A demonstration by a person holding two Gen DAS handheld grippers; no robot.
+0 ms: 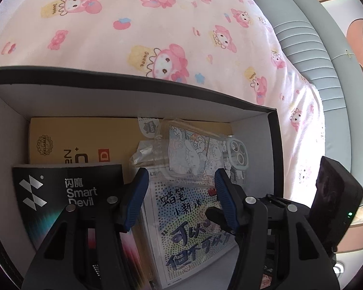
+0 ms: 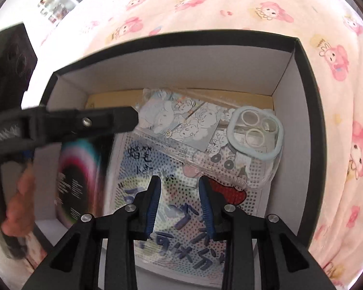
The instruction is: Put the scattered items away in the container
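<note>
Pink bedding (image 1: pixel 123 36) printed with cartoon rabbits fills the background of the left wrist view, with a grey padded headboard (image 1: pixel 309 48) at the far right. On the bedding sits the box (image 1: pixel 138 85), black outside and white inside, which serves as the landmark. Against the box's far wall lies a yellow carton (image 1: pixel 84 140). Nearer, at the box's left side, lies a black package (image 1: pixel 67 200) marked Smart Devil. A clear phone case (image 1: pixel 198 152) with cartoon drawings and a pale camera ring rests toward the box's right, partly overlapping a dotted card (image 1: pixel 191 229) with blue writing. The left gripper (image 1: pixel 181 193) hovers above the box's contents, pointing down into it, its blue-padded jaws spread wide and holding nothing. Beyond the box's right wall, part of the other black tool (image 1: pixel 336 193) shows.

From the right wrist view, the box (image 2: pixel 181 38) appears whole on the same bedding (image 2: pixel 230 4). The right gripper (image 2: pixel 180 203) points down over the dotted card (image 2: pixel 181 217) near the box's near edge, jaws parted with nothing between them. The phone case (image 2: pixel 205 130) lies toward the box's far right corner, over the yellow carton (image 2: pixel 254 96). The black package (image 2: pixel 82 174), blurred, lies along the box's left wall. Across the box's left side reaches the left gripper's black arm (image 2: pixel 84 123), a hand (image 2: pixel 17 205) gripping its handle outside the box.
</note>
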